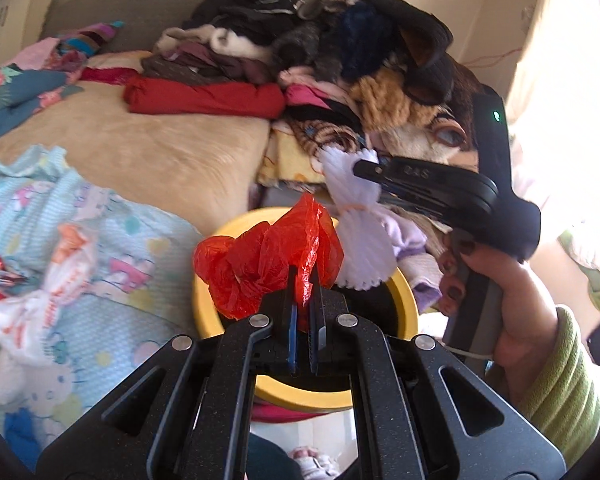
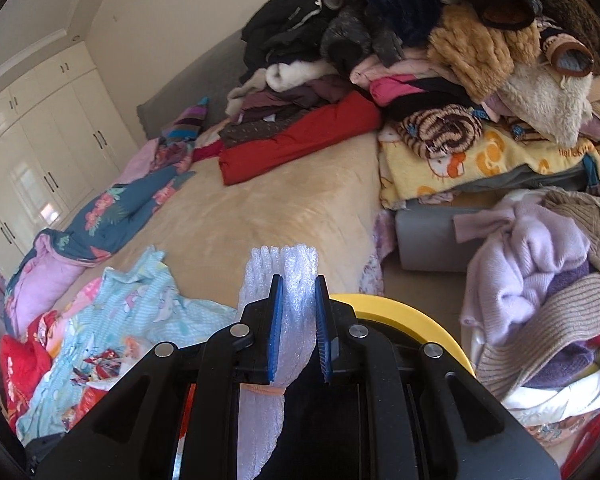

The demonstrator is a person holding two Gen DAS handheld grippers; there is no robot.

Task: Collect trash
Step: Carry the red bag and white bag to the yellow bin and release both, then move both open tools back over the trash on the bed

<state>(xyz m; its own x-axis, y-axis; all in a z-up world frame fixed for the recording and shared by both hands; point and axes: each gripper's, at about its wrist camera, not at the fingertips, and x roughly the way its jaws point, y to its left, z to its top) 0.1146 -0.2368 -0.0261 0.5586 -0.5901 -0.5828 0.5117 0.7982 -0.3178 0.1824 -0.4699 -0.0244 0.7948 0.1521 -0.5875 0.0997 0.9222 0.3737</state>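
Heaped clothes on a beige bedspread, white wardrobe at left

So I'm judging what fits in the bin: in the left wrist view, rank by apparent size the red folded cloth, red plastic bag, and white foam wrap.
1. Red folded cloth
2. Red plastic bag, though nearer the camera
3. White foam wrap

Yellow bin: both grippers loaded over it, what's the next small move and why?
Probably open the left gripper: its red plastic bag already hangs over the yellow bin. The right gripper, shut on white foam wrap, sits near the rim and could follow.
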